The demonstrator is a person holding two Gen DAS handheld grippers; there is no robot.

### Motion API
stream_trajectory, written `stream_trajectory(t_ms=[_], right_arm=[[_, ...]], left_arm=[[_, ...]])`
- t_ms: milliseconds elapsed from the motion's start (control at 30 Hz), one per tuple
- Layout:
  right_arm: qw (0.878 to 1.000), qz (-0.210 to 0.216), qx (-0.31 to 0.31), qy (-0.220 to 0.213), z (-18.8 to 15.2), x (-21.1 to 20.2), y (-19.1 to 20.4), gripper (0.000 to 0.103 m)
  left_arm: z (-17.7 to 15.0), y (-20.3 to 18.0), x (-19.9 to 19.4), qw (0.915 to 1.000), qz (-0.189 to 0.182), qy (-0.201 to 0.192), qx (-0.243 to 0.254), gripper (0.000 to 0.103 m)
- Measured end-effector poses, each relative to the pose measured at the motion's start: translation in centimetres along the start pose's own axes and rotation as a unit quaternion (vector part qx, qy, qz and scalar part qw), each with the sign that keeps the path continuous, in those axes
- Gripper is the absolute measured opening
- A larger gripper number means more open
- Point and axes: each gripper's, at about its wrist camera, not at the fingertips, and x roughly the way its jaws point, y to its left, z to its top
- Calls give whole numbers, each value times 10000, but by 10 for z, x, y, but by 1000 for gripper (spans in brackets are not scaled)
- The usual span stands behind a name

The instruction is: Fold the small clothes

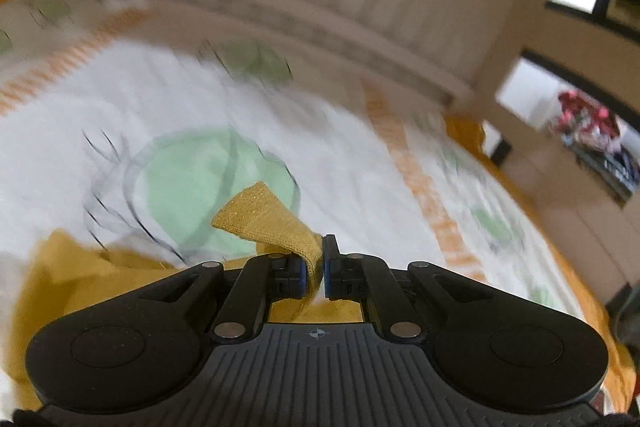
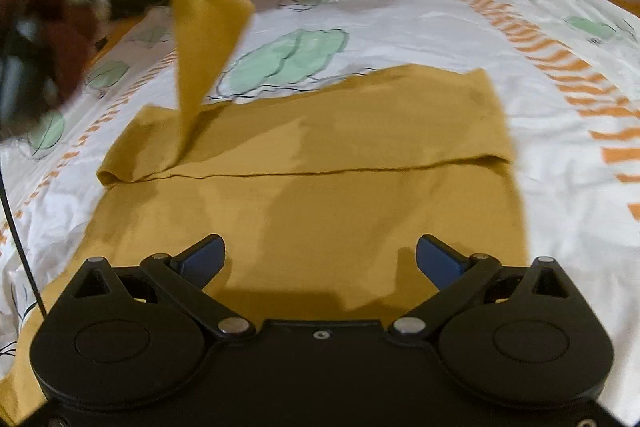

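the mustard-yellow knit garment lies spread on the white bed cover with green leaf prints and orange stripes, one band of it already turned over along a straight crease that runs across the right wrist view. the left gripper is clamped on a narrow strip of that same cloth, lifted clear of the bed at the garment's left end. the right gripper hangs above the near half with its jaws spread and nothing between them. to fold well, i would carry the lifted corner over the body, keeping it taut and parallel to the crease, then lay it flat before releasing. the garment's long axis seems to run left to right across that view.
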Motion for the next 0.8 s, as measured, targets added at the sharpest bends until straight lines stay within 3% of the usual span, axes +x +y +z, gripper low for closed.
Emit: stream_trajectory(t_ms=[67, 133, 200, 233, 367, 467, 633, 800], right_arm=[[9999, -33, 120, 21, -1, -2, -10, 101], [9998, -75, 205, 26, -2, -3, -18, 101], [9995, -115, 277, 28, -2, -4, -22, 101], [9994, -126, 307, 25, -3, -5, -23, 101], [9992, -133, 364, -6, -2, -6, -26, 101], [9991, -167, 377, -57, 3, -6, -28, 101], [9987, -145, 433, -238, 21, -2, -31, 101], [9988, -95, 294, -381, 44, 11, -26, 101]], left_arm=[[-18, -10, 19, 9997, -52, 228, 116, 8], [-28, -21, 30, 9986, -182, 407, 287, 21], [-36, -30, 35, 9969, -259, 585, 454, 53], [-35, -37, 35, 9967, -295, 576, 495, 64], [-30, -48, 7, 9959, -524, 188, 719, 72], [-28, -44, -24, 9944, -376, -147, 973, 78], [-39, -10, -50, 9893, 624, -84, 1315, 78], [-70, 50, -62, 9811, 1445, 237, 1263, 78]])
